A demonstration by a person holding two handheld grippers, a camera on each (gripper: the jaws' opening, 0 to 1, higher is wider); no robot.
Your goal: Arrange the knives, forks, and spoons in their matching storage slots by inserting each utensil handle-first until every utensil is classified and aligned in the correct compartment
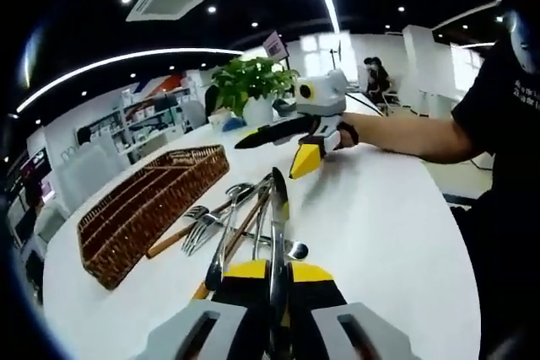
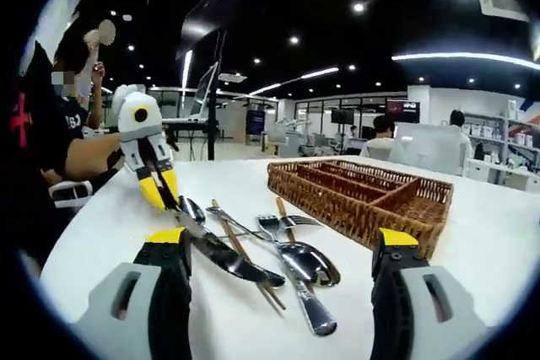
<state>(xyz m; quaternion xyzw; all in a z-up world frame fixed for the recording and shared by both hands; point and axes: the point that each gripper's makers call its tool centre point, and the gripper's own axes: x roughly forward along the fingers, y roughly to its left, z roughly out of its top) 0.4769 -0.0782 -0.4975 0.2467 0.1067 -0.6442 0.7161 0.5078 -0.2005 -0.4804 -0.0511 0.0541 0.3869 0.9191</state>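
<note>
White counter (image 2: 472, 233) carries wicker tray (image 2: 363, 196) with compartments, pile of forks (image 1: 202, 223), spoons (image 2: 308, 263) and wooden-handled pieces beside it, potted plant (image 1: 253, 90) at far edge.

left gripper (image 1: 278, 292): I'm seeing grey housings, black jaws w/ yellow tips
right gripper (image 2: 278, 280): I'm seeing same grey/black/yellow build; white body, yellow nose
person's tee (image 1: 506, 124): I'm seeing black short sleeve, small white print

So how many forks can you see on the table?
2. Both lie in the utensil pile beside the wicker tray: one fork nearest the tray, the other fork alongside it. Overlapping utensils may hide more.
</note>
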